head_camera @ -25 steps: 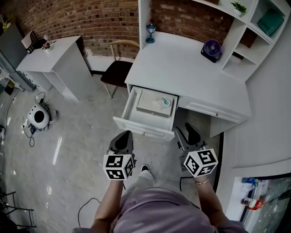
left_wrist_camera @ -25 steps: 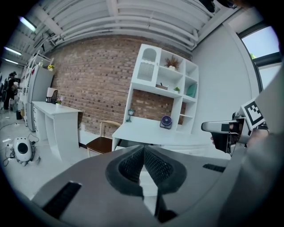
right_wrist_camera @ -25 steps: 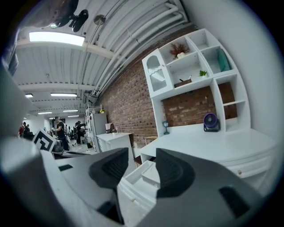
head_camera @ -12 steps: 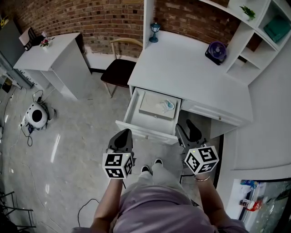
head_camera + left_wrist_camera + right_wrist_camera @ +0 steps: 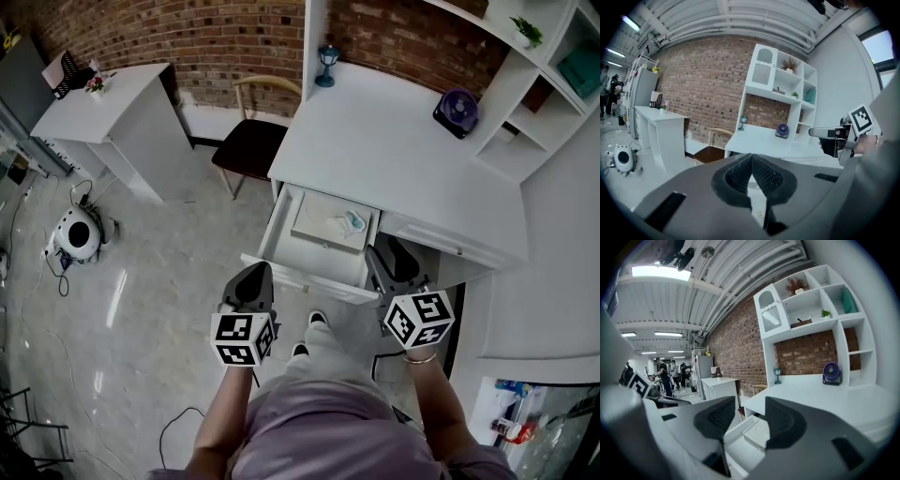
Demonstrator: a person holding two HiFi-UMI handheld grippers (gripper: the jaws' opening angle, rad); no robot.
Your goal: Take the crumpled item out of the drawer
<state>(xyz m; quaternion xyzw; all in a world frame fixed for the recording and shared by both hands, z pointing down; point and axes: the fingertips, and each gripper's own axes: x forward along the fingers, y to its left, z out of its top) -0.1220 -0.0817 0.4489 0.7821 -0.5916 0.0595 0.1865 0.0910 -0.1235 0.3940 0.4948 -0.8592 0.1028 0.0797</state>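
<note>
The white desk's drawer [image 5: 281,230] stands pulled out. Inside lies a flat pale box [image 5: 323,223] with a crumpled light blue and white item [image 5: 354,222] at its right end. My left gripper [image 5: 255,274] hovers just short of the drawer front's left part, jaws shut with the tips touching [image 5: 751,158] and nothing held. My right gripper [image 5: 389,255] is at the drawer's right front corner, beside the crumpled item but apart from it. Its jaws stand open [image 5: 750,418] with nothing between them. In the right gripper view the drawer [image 5: 736,425] shows through the gap; the crumpled item is hidden there.
A wooden chair [image 5: 251,145] sits left of the desk, with a white side table [image 5: 112,103] beyond it. On the desk top [image 5: 375,141] are a purple fan [image 5: 457,108] and a small blue lamp [image 5: 326,61]. A round white device [image 5: 77,239] with cables lies on the floor.
The person has stepped closer to the desk, so the drawer now lies right in front of both grippers. The right gripper has come up to the drawer's right front corner.
</note>
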